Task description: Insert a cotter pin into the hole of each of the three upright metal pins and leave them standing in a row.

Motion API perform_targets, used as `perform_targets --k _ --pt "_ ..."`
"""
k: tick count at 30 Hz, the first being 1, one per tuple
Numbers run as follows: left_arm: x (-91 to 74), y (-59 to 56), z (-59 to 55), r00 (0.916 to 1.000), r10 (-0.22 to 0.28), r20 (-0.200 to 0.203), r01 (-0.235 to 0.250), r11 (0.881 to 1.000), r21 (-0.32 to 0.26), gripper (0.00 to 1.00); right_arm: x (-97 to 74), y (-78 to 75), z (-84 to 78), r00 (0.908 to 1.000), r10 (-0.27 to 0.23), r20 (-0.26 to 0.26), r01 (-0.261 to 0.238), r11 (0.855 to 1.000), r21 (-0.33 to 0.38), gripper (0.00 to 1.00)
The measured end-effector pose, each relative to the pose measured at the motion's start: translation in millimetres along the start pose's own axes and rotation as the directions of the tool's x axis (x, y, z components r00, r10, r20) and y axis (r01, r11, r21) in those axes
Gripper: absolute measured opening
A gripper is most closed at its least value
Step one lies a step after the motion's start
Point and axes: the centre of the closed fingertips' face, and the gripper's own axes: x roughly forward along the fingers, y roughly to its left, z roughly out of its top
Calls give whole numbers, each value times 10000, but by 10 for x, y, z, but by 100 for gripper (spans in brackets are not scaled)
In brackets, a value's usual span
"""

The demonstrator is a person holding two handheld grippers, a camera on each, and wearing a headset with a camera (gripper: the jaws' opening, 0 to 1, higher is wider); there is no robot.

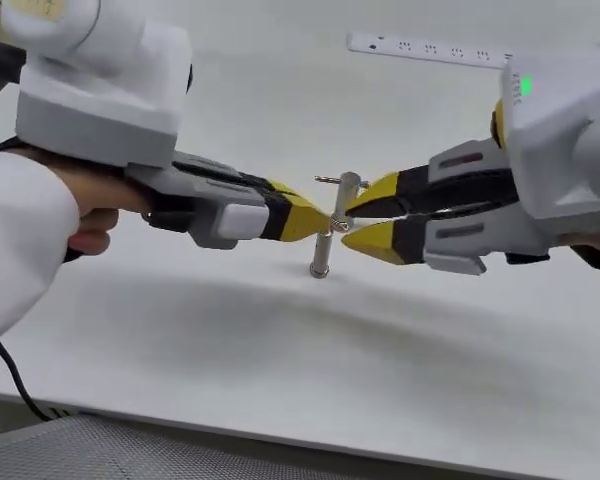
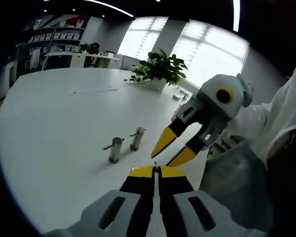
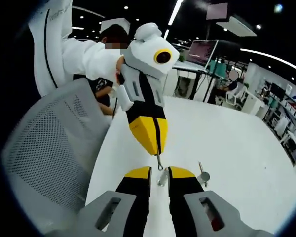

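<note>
Currently, on the white worktop (image 1: 280,350), both grippers are seen tip to tip at a metal pin (image 1: 321,258) that stands upright near the middle of the head view. The L gripper (image 1: 320,222) is held in from the left by a hand (image 1: 90,215) in a white sleeve, w/ its yellow jaws pressed together. In the right gripper view a thin cotter pin (image 3: 159,161) is seen nipped at their very tip, its free end pointed at the top of the metal pin. The R gripper (image 1: 348,222) is held opposite w/ jaws apart. In its own view the metal pin is seen between the two jaws, but contact w/ either jaw can't be told. In the left gripper view two other metal pins (image 2: 115,149) are seen beyond the jaws, upright, close together but not touching. Each has a cotter pin stuck crosswise through its upper part. A white power strip (image 1: 430,48) is laid along the far side of the worktop, well apart from the pins. A potted plant (image 2: 160,69) is seen at the worktop's far end in the left gripper view, and a grey mesh chair (image 3: 54,148) beside the worktop in the right gripper view.
</note>
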Motion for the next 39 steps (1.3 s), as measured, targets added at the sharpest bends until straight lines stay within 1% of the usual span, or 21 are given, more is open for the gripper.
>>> perform_targets --k 1,2,4,5,7,8,9,11,14,15,20,21,23,24,26,27,28,31,33,37,39 --pt "-3 -6 0 10000 -20 -10 20 9999 112 0 5 26 -7 9998 206 52 -208 9994 266 8" --pt "-8 -20 3 10000 -62 -5 62 9996 271 0 8 27 -10 9997 243 75 -245 9990 371 9" --pt "-12 -33 12 10000 -90 12 90 9994 347 0 18 116 8 9979 604 229 -621 9947 820 9" --pt "-16 -42 17 9999 -112 26 111 9989 463 0 21 135 19 9970 716 300 -741 9932 895 9" --pt "-21 -67 30 9997 -218 66 213 9971 727 0 30 228 40 9909 1248 507 -1305 9826 1320 9" --pt "-24 -85 29 9996 -283 49 278 9965 792 0 35 235 45 9898 1305 573 -1375 9799 1443 9" --pt "-25 -100 28 9994 -335 27 331 9955 890 0 35 207 40 9894 1311 621 -1390 9795 1461 9" --pt "-22 -94 23 9990 -437 -22 437 9943 970 0 34 195 44 9883 1338 728 -1441 9763 1613 8" --pt "-19 -115 19 9986 -526 -41 527 9921 1141 0 35 179 56 9852 1395 997 -1570 9676 1976 7" --pt "-18 -132 15 9982 -594 -56 596 9888 1371 0 31 191 60 9845 1419 1027 -1602 9667 1996 6" --pt "-13 -191 11 9958 -907 -119 912 9727 2133 0 20 199 61 9797 1634 1163 -1854 9591 2137 1" --pt "-13 -181 20 9963 -859 -78 854 9699 2282 0 15 215 63 9786 1680 1185 -1902 9585 2121 1" --pt "-14 -184 21 9959 -904 -88 900 9693 2290 0 9 228 67 9771 1748 1216 -1972 9584 2065 0" --pt "-13 -188 24 9954 -951 -93 945 9667 2377 0 7 232 67 9766 1772 1219 -1994 9583 2045 0" --pt "-13 -196 26 9947 -1022 -109 1010 9522 2883 0 1 239 65 9757 1819 1221 -2039 9578 2024 0" --pt "-13 -206 13 9942 -1063 -188 1068 9443 3112 0 -3 246 63 9750 1859 1221 -2078 9571 2022 0" --pt "-11 -208 6 9941 -1064 -231 1081 9403 3226 0 -9 252 61 9742 1900 1221 -2117 9566 2003 0" --pt "-7 -203 -7 9938 -1063 -311 1106 9399 3232 0 -23 265 57 9730 1956 1227 -2170 9562 1966 0" --pt "-7 -207 -6 9935 -1096 -307 1136 9371 3299 0 -31 271 59 9727 1979 1217 -2185 9571 1904 0" --pt "-2 -188 -2 9935 -1093 -304 1131 9337 3397 0 -40 269 58 9752 1918 1104 -2084 9637 1668 0" --pt "1 -178 0 9938 -1073 -283 1105 9350 3369 0 -40 272 60 9770 1871 1022 -2015 9670 1560 0"
